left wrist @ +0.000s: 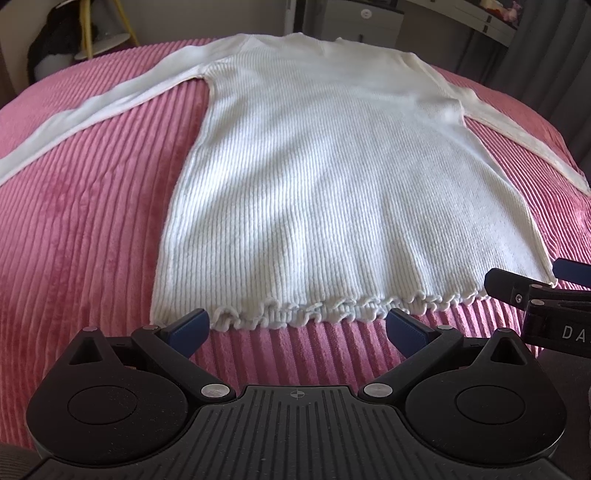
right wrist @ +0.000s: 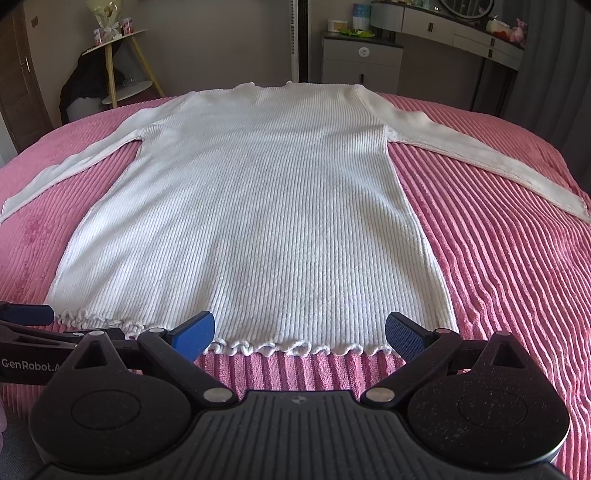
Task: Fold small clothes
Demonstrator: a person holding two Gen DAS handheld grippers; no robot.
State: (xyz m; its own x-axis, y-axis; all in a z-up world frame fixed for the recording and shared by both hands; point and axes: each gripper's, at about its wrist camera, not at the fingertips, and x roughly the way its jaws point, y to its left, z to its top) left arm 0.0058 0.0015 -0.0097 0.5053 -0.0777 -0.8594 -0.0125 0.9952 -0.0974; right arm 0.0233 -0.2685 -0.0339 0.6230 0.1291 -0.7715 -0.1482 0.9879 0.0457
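One white ribbed-knit sweater (left wrist: 325,177) lies flat and spread out on a pink corduroy-ribbed bedspread (left wrist: 81,236), its body running from 6 o'clock up to the neckline at 12 o'clock. Its two long sleeves angle outward, one toward 9 o'clock (right wrist: 70,166) and one toward 3 o'clock (right wrist: 491,162). The ruffled, frilly hem (right wrist: 295,349) is nearest the cameras. Two grippers are present, each with two blue-padded fingers on black arms. The left gripper (left wrist: 297,330) has its fingers spread wide and grips nothing, poised just beside the hem near the sweater's left corner. The right gripper (right wrist: 299,334) is likewise spread wide and empty, straddling the hem near the right corner; whether its pads touch the fabric cannot be told. In the left wrist view the right gripper's side shows at 3 o'clock; in the right wrist view the left one shows at 9 o'clock. Beyond the bed, at 12 o'clock, stand a grey drawer cabinet (right wrist: 362,62), a curved dressing table (right wrist: 461,33) at 1 o'clock, and a round side table with yellow legs (right wrist: 122,62) at 11 o'clock. Nothing lies on top of the sweater.
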